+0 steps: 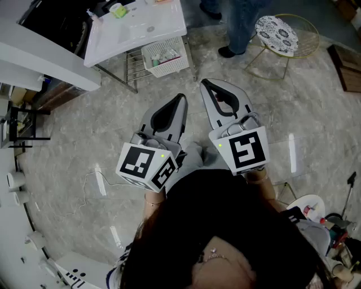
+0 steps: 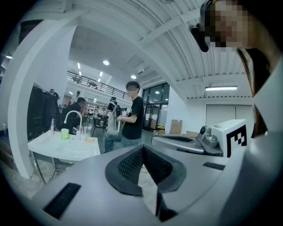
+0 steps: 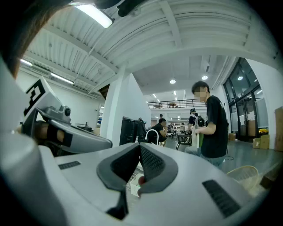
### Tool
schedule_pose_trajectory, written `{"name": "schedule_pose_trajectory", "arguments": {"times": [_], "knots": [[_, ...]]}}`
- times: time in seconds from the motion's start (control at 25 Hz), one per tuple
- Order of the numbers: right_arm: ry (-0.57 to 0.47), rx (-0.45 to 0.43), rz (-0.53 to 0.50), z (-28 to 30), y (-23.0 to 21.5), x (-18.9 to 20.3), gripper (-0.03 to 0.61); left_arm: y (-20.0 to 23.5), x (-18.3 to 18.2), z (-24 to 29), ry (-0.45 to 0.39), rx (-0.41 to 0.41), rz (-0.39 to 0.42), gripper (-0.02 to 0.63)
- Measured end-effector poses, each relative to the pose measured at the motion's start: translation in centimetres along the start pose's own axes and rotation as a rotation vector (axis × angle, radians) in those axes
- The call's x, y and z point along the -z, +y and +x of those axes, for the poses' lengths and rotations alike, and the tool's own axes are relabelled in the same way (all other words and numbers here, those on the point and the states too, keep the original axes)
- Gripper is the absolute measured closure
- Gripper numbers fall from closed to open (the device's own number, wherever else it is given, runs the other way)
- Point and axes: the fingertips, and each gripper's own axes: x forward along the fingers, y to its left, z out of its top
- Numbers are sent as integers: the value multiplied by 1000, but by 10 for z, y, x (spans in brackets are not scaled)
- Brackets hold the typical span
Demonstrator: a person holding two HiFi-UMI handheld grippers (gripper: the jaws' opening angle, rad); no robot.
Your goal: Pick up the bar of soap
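Both grippers are held side by side above the marble floor, pointing toward a white sink (image 1: 144,25) at the far left. My left gripper (image 1: 181,97) is shut with nothing between its pads (image 2: 132,163). The right gripper (image 1: 203,83) is shut too and holds nothing. A small green thing (image 1: 118,10) lies on the sink's top near the faucet (image 2: 73,117); it also shows as a green block (image 2: 65,133) in the left gripper view. Whether it is the bar of soap I cannot tell. Both grippers are well short of the sink.
A white basket (image 1: 165,56) with small items sits on a wire rack under the sink. A person (image 1: 237,25) stands just beyond the grippers, right of the sink. A round stool with a patterned seat (image 1: 278,34) stands far right. A white counter (image 1: 45,73) runs along the left.
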Motion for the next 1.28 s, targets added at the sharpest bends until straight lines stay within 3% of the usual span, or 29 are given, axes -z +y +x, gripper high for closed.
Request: {"name": "schedule_pose_trajectory", "arguments": {"times": [0.4,0.56,1.28], "knots": [[22,-19,-16,47,-12,11,571,45,-5,33,0,-6,-5,617],[49,-35,-59,81,-19,15,571,71,-14,57,-6,30,-18,617],[50,49,-127,241,-54,-4,571,206,-60,128,-27,104,0,617]]}}
